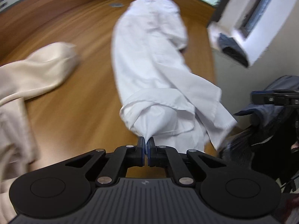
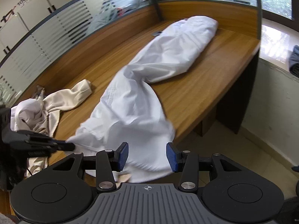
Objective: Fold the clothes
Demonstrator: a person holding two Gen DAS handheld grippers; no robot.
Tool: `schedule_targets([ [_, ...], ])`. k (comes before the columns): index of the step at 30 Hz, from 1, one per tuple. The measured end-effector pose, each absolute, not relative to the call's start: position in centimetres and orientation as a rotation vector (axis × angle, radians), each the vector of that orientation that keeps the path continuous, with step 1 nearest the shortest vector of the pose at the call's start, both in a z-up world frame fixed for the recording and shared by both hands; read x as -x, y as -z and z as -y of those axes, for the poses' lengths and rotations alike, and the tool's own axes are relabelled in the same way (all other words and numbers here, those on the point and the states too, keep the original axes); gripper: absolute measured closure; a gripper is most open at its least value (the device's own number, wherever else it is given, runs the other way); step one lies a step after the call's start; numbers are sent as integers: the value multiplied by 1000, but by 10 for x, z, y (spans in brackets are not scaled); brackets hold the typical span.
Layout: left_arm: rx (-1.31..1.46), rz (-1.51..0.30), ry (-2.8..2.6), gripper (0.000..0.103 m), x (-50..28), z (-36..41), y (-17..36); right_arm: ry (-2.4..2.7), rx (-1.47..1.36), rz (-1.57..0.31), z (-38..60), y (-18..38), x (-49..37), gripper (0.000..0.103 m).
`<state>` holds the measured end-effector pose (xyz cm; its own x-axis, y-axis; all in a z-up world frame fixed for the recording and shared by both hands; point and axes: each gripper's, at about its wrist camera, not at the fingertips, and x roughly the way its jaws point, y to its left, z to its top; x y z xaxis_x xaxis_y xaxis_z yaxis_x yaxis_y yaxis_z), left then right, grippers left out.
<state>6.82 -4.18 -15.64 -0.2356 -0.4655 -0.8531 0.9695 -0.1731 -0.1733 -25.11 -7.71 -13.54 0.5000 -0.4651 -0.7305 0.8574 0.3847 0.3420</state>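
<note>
**White garment pinched at its near corner**

The left gripper (image 1: 146, 144) is clamped on a corner of the white garment (image 1: 149, 59), which stretches away toward 12 o'clock across the wooden desk (image 1: 74, 97). The right gripper (image 2: 147, 155) stands half open, pads clear of the garment's near edge lying between its jaws. A cream garment (image 1: 33, 74) lies at 10 o'clock.

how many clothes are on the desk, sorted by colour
white: 1, the long white garment stretched along the desk
cream: 1, the cream garment bunched at the desk's left end
total: 2
A dark cloth lies off the desk by the window, not counted.
</note>
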Motion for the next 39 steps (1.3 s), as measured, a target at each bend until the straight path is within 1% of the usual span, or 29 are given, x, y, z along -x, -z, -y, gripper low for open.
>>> schedule_targets([
  [3, -831, -880, 1561, 101, -100, 38, 156, 873, -781, -576, 76, 138, 240, 56],
  [7, -758, -910, 1458, 98, -136, 36, 159, 839, -781, -580, 74, 143, 227, 56],
  [8, -719, -918, 1455, 93, -139, 33, 155, 834, -778, -586, 74, 144, 224, 56],
  [10, -646, -920, 1456, 90, -142, 27, 147, 833, -765, -594, 77, 142, 224, 56],
  [12, -584, -887, 1479, 74, -136, 18, 134, 834, -751, -603, 81, 139, 223, 56],
  [13, -551, -867, 1489, 70, -130, 13, 127, 834, -745, -607, 82, 138, 223, 56],
  [14, -517, -851, 1494, 69, -123, 8, 121, 831, -736, -611, 87, 136, 225, 56],
  [16, -449, -840, 1504, 69, -108, 4, 110, 822, -710, -619, 99, 130, 229, 56],
  [19, -358, -837, 1517, 64, -80, 6, 97, 801, -657, -651, 126, 124, 237, 56],
  [21, -302, -836, 1522, 58, -60, 10, 91, 774, -622, -670, 147, 122, 241, 56],
  [25, -269, -830, 1513, 57, -18, 35, 95, 698, -563, -704, 192, 120, 249, 56],
  [32, -336, -928, 1451, 57, 44, 84, 137, 549, -452, -792, 267, 133, 240, 55],
  [39, -442, -924, 1363, 56, 86, 88, 164, 401, -362, -856, 313, 150, 226, 55],
])
